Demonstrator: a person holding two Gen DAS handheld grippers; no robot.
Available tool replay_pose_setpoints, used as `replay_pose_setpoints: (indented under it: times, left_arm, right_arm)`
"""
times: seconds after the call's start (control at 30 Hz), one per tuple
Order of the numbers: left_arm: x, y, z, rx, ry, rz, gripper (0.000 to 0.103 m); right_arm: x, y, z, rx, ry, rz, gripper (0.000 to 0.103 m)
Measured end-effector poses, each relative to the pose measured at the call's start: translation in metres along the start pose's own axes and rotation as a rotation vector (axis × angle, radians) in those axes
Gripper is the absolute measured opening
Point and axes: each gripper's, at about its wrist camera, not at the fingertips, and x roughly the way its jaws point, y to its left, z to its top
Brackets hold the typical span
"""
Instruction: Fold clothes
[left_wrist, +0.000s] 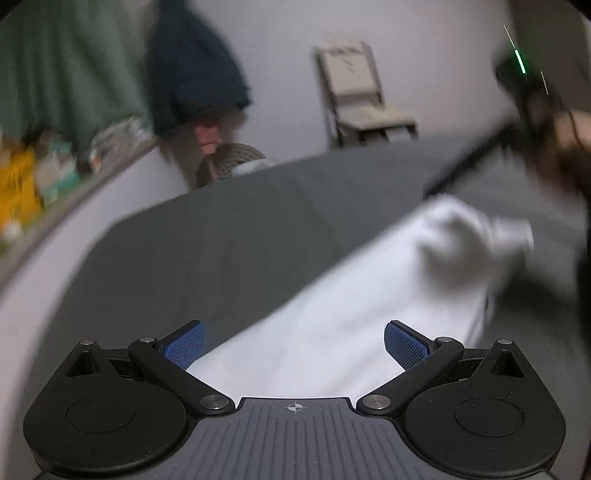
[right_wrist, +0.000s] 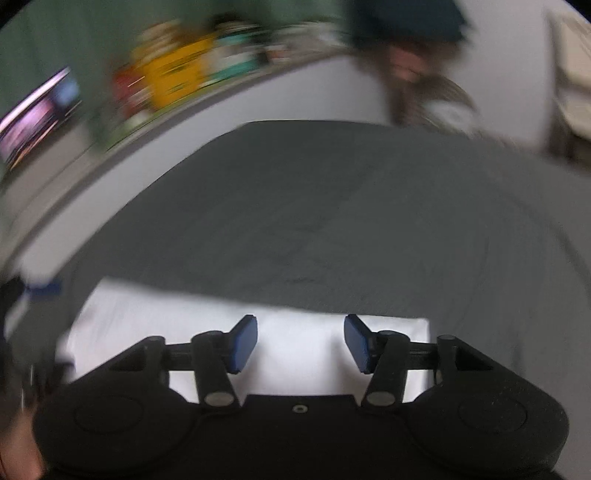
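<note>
A white garment (left_wrist: 332, 321) lies on a dark grey bed sheet (left_wrist: 240, 229), stretching from the lower middle toward the right, where it bunches into a lump. My left gripper (left_wrist: 295, 345) hovers over its near end, jaws wide open, nothing between the blue pads (left_wrist: 183, 349). In the right wrist view the same white garment (right_wrist: 295, 325) lies flat as a folded rectangle on the grey sheet (right_wrist: 332, 221). My right gripper (right_wrist: 301, 343) is above it, jaws open, nothing between the pads. The other gripper, blurred and dark, shows at the upper right of the left wrist view.
A folding chair (left_wrist: 358, 96) stands against the white wall beyond the bed. A woven basket (left_wrist: 231, 166) sits at the bed's far edge below a hanging dark blue garment (left_wrist: 195, 66). A cluttered shelf (left_wrist: 44, 177) runs along the left under a green curtain.
</note>
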Motion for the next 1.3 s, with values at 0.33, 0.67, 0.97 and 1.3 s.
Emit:
replay_pose_setpoints:
  times: [0.33, 0.67, 0.97, 1.3]
  left_arm:
    - [0.081, 0.026, -0.038, -0.350, 0.088, 0.150, 0.103]
    - [0.072, 0.022, -0.057, -0.388, 0.090, 0.206, 0.103]
    - [0.062, -0.068, 0.002, -0.329, -0.182, 0.065, 0.103]
    - [0.117, -0.069, 0.001, -0.481, -0.117, 0.105, 0.103]
  right_arm:
    - [0.061, -0.019, -0.014, 0.007, 0.049, -0.079, 0.052]
    - [0.036, -0.026, -0.026, 0.028, -0.013, -0.075, 0.045]
    - [0.020, -0.038, -0.025, 0.142, -0.092, -0.046, 0.059]
    - [0.017, -0.070, -0.026, 0.266, -0.151, -0.030, 0.067]
